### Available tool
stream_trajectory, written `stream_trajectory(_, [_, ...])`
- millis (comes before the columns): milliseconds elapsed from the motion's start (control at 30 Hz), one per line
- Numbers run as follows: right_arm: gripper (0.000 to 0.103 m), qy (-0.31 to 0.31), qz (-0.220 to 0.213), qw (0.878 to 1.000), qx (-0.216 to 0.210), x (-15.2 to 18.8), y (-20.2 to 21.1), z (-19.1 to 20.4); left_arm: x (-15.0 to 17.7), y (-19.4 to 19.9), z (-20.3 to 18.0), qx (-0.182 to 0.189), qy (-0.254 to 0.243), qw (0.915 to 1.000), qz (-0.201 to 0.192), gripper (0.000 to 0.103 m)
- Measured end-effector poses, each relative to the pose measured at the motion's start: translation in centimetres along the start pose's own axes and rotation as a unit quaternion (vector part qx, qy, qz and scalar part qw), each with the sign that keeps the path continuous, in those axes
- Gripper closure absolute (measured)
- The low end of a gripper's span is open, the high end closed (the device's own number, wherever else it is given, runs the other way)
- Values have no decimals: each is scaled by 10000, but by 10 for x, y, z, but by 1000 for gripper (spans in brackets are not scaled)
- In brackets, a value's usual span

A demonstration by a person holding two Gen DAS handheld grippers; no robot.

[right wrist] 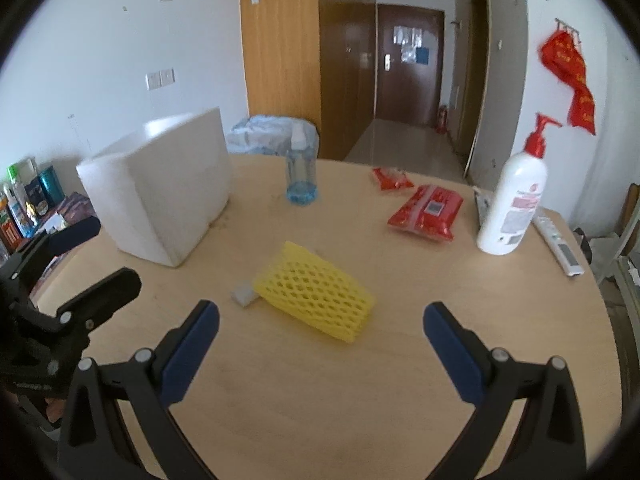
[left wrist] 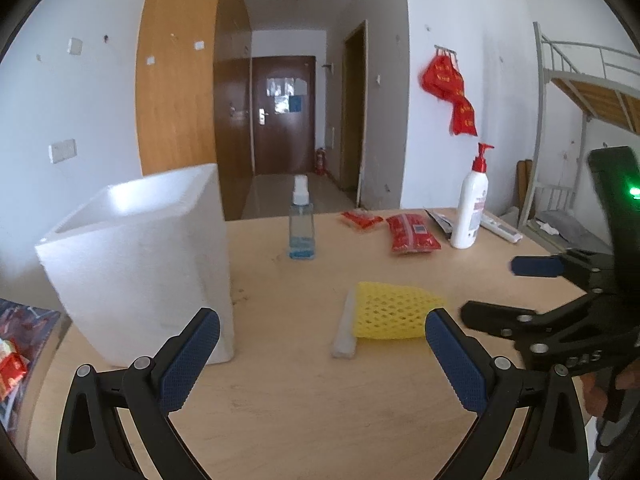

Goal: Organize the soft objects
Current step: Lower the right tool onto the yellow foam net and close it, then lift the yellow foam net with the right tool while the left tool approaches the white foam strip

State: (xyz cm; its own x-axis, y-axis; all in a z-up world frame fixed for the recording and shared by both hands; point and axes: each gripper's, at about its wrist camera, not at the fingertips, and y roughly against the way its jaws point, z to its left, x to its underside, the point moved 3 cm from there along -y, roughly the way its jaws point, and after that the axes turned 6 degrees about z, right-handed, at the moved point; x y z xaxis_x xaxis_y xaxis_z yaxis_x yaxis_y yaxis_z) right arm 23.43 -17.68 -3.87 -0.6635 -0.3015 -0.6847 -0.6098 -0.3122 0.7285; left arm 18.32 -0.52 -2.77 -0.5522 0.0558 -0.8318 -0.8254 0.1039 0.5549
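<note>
I have both tongs released and empty over the pale wooden desk (right wrist: 320, 392). The right tongs (right wrist: 320, 334) face the yellow foam mesh sleeve (right wrist: 316, 294), which lies flat near the middle of the desk with a small white foam strip (right wrist: 245, 294) touching its left end. The left tongs (left wrist: 322, 346) hang nearer the tall white foam box (left wrist: 140, 264), which stands open-topped on the desk's left side.

My guess is that the sleeve goes into that box. To do it well, I would bring the right tongs down across the sleeve's narrow width, not its length, close gently so the mesh compresses without slipping out, and lift clear before swinging left. The white strip sits so close that I should avoid catching it in the same pinch.

The left view shows the white strip as a long bar running along the sleeve's left end, and it looks a little way into the box's open top; the right view reduces the strip to a stub and shows only the box's closed sides. The right view alone shows the whole white remote control (right wrist: 560, 250) beside the white pump bottle (right wrist: 514, 204), and a bagged bin behind the desk.
</note>
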Motion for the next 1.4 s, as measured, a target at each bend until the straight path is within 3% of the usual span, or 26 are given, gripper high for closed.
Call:
stream_trajectory(300, [13, 38, 612, 9976, -314, -6, -50, -3, -1, -30, -2, 175, -3, 9996, 223, 1])
stream_trajectory(867, [14, 255, 1066, 9933, -359, -12, -95, -2, 4, -71, 11, 341, 318, 9938, 1013, 1])
stream_trajectory(1167, [39, 416, 1189, 9918, -199, -9, -100, 0, 9, -82, 15, 295, 396, 9901, 1315, 1])
stream_trajectory(1400, [69, 326, 1222, 9917, -207, -8, -96, -5, 10, -82, 12, 291, 320, 9901, 1333, 1])
